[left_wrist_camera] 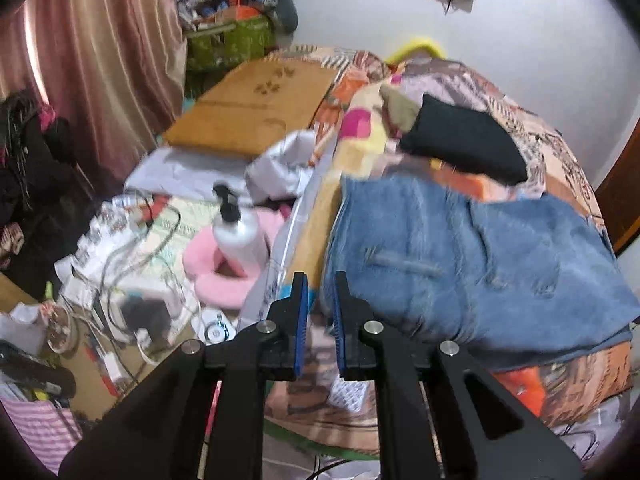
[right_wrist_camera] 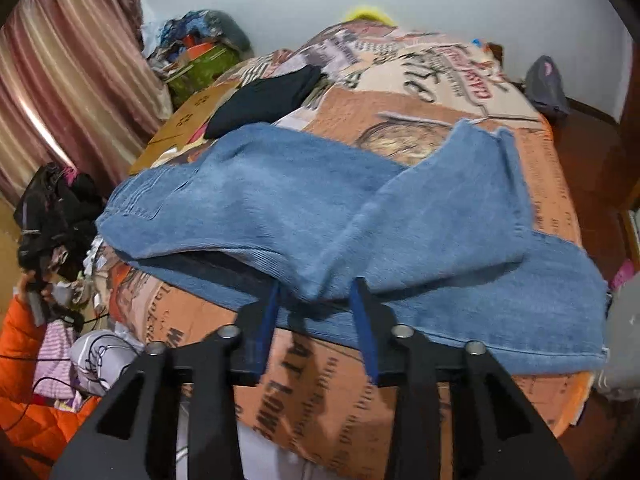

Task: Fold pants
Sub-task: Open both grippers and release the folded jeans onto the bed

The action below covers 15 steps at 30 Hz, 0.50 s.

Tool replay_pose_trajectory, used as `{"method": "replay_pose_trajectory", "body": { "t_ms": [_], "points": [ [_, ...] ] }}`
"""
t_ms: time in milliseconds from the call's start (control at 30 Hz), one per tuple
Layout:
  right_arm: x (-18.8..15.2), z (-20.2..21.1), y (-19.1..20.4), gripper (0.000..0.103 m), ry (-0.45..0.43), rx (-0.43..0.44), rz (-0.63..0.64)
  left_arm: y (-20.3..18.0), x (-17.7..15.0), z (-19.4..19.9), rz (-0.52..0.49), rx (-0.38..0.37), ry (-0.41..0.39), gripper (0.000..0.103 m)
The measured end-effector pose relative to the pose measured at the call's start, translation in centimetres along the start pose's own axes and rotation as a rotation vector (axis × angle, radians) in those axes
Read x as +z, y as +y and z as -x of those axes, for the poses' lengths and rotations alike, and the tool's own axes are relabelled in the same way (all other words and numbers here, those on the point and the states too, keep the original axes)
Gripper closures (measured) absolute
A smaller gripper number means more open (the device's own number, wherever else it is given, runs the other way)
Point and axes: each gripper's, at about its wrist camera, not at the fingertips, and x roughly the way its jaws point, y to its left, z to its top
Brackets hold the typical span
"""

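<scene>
Blue jeans (left_wrist_camera: 460,264) lie folded across the patterned bedspread (left_wrist_camera: 560,384). My left gripper (left_wrist_camera: 318,280) hovers at the jeans' left edge, beside the bed's side. Its pads stand a narrow gap apart with nothing between them, and the bedspread shows through the gap. In the right wrist view the jeans (right_wrist_camera: 280,208) lie with one leg doubled over the other. My right gripper (right_wrist_camera: 316,286) is open at the near edge. A bulging fold of denim sits between its fingertips without being pinched.
A black garment (left_wrist_camera: 464,144) (right_wrist_camera: 264,100) lies on the bed behind the jeans. Left of the bed are a white pump bottle (left_wrist_camera: 240,236), a pink cushion (left_wrist_camera: 224,280), cables, a cardboard sheet (left_wrist_camera: 248,108) and pink curtains (right_wrist_camera: 60,92). An orange jacket (right_wrist_camera: 24,360) lies on the floor.
</scene>
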Motion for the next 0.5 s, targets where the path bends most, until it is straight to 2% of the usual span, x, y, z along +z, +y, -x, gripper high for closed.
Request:
{"method": "replay_pose_trajectory", "body": {
  "t_ms": [67,167,200,267,500],
  "points": [
    [0.3,0.9,-0.9,0.068,-0.018,-0.040,-0.011,-1.3,1.3,0.7,-0.016,-0.008,-0.023,0.087],
    [1.2,2.2,-2.5,0.068,-0.055,-0.069,-0.039,-3.4,2.9,0.7,-0.044,-0.019,-0.047,0.071],
    [1.6,2.5,-2.9,0.068,-0.064,-0.079,-0.044,-4.4,3.6,0.6,-0.059,-0.024,-0.056,0.069],
    [2.7,3.0,-3.9,0.068,-0.083,-0.110,-0.045,-5.9,4.6,0.2,-0.075,-0.032,-0.061,0.069],
    [7.1,3.3,-6.5,0.068,-0.136,-0.165,-0.035,-13.4,8.7,-1.0,-0.130,-0.135,-0.077,0.067]
  ]
}}
